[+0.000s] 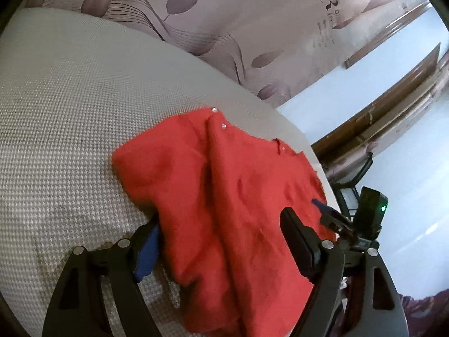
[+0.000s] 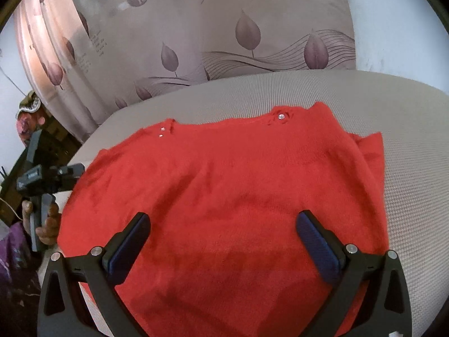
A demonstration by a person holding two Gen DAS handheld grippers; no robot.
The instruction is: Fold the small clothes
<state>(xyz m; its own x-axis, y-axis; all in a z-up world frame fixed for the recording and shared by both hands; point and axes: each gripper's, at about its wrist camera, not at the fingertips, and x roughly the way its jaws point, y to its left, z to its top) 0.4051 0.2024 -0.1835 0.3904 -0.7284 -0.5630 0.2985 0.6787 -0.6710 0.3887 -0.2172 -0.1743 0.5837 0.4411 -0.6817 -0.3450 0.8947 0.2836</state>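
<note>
A red knitted sweater [image 2: 230, 185] with small shiny studs near its neckline lies spread flat on a grey woven round tabletop [image 2: 412, 129]. My right gripper [image 2: 224, 224] hovers over the sweater's lower middle, jaws wide, nothing pinched. In the left wrist view the same sweater [image 1: 224, 196] looks bunched with a lengthwise crease. My left gripper [image 1: 221, 219] straddles its near edge with the cloth running loosely between the jaws, and the pads do not press it. One of the right gripper's blue-padded fingers [image 1: 322, 207] shows at the sweater's far right.
A curtain with a leaf pattern [image 2: 224, 42] hangs behind the table. The table's edge [image 1: 308, 146] drops off just right of the sweater, with wooden furniture [image 1: 393, 112] beyond. A hand [image 2: 47, 224] holds a gripper handle at the left table edge.
</note>
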